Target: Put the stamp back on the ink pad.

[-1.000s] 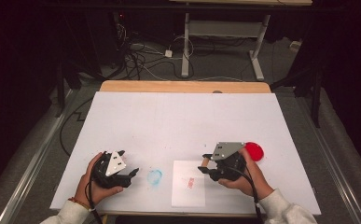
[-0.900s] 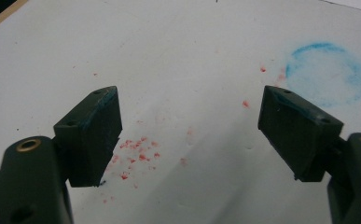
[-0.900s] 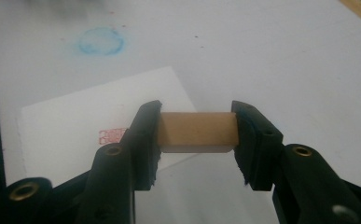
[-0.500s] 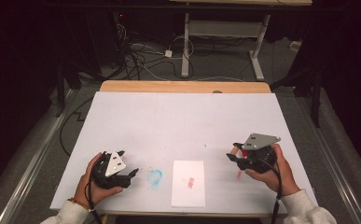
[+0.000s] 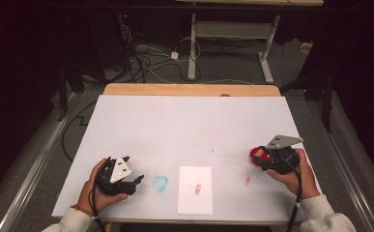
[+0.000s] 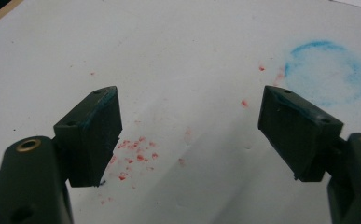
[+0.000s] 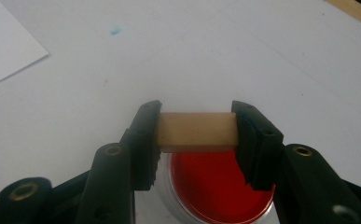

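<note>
The right gripper [image 7: 197, 133] pinches a small pale wooden stamp block [image 7: 197, 131] across its flat ends, just above the round red ink pad [image 7: 215, 186]. The block looks light, rigid and unlikely to slip. The left gripper [image 6: 190, 133] rests wide open, empty.

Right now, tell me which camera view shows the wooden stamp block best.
The right gripper view: the wooden stamp block sits close and sharp, clamped between the right gripper jaws just above the red ink pad. In the high view the block is hidden under the gripper and hand. The left gripper view looks at the stained table instead.
</note>
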### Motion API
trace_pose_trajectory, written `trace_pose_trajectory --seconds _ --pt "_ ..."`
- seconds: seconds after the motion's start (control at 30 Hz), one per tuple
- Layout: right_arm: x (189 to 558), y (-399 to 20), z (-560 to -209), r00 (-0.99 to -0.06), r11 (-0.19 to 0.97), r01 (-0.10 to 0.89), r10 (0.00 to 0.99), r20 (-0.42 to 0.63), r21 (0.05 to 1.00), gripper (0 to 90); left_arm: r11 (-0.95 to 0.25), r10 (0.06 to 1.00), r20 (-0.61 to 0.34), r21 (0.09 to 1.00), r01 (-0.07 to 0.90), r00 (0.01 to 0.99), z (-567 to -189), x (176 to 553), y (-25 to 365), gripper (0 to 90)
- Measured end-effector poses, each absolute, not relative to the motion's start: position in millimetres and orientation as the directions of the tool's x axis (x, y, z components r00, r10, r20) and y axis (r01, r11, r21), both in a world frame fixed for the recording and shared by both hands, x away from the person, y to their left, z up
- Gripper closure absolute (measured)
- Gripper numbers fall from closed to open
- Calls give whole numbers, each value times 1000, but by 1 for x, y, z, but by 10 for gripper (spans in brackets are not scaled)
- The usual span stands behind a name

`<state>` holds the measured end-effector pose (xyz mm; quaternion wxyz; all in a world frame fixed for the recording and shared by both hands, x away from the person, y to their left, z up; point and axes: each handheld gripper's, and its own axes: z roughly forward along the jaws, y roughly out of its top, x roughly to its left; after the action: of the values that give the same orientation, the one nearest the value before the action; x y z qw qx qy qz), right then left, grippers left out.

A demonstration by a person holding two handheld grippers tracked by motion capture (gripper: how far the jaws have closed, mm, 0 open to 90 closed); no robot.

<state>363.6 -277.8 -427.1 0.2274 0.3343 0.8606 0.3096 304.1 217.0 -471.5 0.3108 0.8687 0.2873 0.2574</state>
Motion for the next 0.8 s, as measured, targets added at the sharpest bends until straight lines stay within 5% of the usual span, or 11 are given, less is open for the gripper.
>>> trace_pose_trajectory --seconds 0.8 --pt "373 -285 -442 -630 550 518 763 -143 655 544 -643 658 268 686 340 704 -472 304 217 208"
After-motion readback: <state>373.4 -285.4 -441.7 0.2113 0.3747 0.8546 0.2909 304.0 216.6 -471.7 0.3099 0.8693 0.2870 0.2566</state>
